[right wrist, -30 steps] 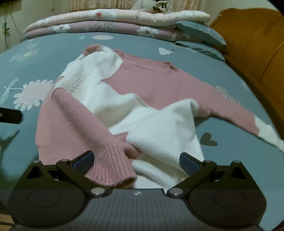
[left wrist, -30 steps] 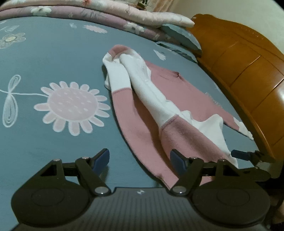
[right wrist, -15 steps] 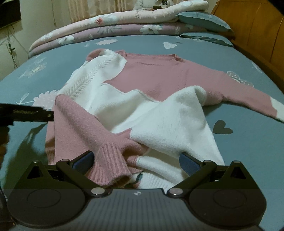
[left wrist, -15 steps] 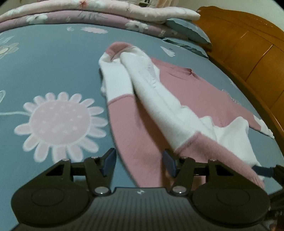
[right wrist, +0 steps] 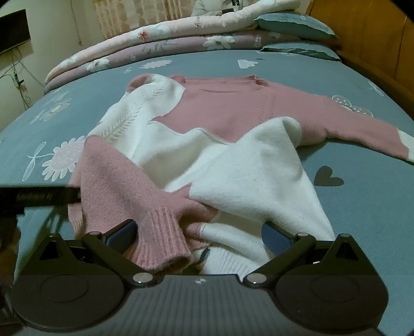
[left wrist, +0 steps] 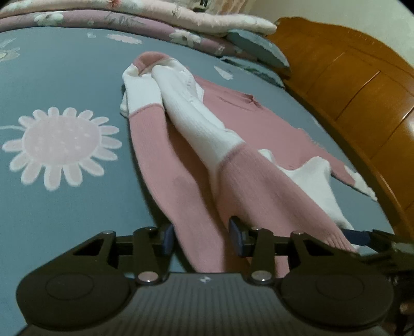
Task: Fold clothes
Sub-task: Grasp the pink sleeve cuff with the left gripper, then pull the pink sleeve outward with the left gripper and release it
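One bed, covered by a blue-grey sheet (right wrist: 336, 77) printed with pale flowers, one dark heart and other small motifs. One wooden headboard (left wrist: 362, 85) runs along its right edge. Two folded quilts (right wrist: 181, 33) are stacked at the far end, pink over mauve, with two blue pillows (right wrist: 292, 23) beside them, one above the other.

One garment: a pink-and-white sweater (right wrist: 233, 113), lying roughly flat in the middle of the sheet, collar toward the quilts. Two sleeves counted. One sleeve (right wrist: 362, 129) extends flat toward the headboard side, ending in a white cuff. The other sleeve (left wrist: 258, 186) is folded across the body, its ribbed pink cuff (right wrist: 163, 237) lying at the near hem.

Two grippers. The left gripper (left wrist: 199, 239) has its jaws apart, straddling the sweater's pink side edge; pads close to the fabric, not pinching it. The right gripper (right wrist: 199, 235) has its jaws wide apart, with the ribbed cuff and white hem bunched between them, unclamped.
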Demonstrator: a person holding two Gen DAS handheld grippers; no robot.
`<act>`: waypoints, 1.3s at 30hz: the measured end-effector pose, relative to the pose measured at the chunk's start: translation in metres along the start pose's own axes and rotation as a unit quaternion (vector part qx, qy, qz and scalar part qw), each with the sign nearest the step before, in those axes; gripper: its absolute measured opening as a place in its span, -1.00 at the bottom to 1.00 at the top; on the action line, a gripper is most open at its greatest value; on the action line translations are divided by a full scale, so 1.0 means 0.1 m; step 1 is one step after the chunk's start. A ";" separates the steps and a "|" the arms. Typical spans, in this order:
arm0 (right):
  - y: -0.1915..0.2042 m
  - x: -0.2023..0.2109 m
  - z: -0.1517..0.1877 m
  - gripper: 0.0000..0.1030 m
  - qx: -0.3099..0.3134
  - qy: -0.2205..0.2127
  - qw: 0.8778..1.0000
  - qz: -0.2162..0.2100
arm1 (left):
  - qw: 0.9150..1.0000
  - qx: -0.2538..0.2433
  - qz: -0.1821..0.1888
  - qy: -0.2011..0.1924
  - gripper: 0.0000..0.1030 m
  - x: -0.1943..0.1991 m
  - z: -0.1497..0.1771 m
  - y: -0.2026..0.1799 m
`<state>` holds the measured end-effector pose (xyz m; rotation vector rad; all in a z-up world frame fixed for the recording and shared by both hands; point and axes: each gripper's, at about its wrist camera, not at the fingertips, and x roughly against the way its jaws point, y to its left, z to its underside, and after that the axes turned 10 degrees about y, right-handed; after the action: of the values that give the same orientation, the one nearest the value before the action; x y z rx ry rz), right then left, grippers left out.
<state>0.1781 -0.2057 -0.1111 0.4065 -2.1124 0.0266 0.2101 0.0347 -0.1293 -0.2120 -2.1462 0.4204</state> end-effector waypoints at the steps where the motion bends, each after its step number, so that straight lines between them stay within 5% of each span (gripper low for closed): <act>1: -0.01 0.00 0.00 1.00 -0.002 0.000 1.000 -0.002 | 1.000 0.003 0.003 -0.002 -0.22 0.00 0.02 0.00; 10: 0.01 0.02 0.01 1.00 -0.008 0.003 1.000 -0.004 | 1.000 0.020 0.002 -0.014 -0.94 0.01 0.14 0.01; 17: 0.08 0.22 0.02 1.00 0.008 -0.021 1.000 0.009 | 0.999 -0.012 -0.042 -0.022 -0.96 0.34 0.03 0.01; 25: 0.14 0.50 0.03 1.00 0.014 -0.053 0.998 0.013 | 0.989 -0.042 -0.134 -0.042 -0.96 0.92 -0.24 0.32; 31: 0.21 0.75 0.10 1.00 0.013 -0.079 0.997 0.008 | 0.982 -0.018 -0.185 -0.025 -0.96 1.11 -0.50 0.72; 39: 0.30 0.82 0.11 1.00 0.019 -0.077 0.997 0.023 | 0.979 0.033 -0.201 -0.019 -0.96 1.25 -0.82 1.28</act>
<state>0.1198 -0.2018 -0.0455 0.3926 -2.2762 0.0656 0.2053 0.2090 -0.0386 0.2674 -2.1404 0.2591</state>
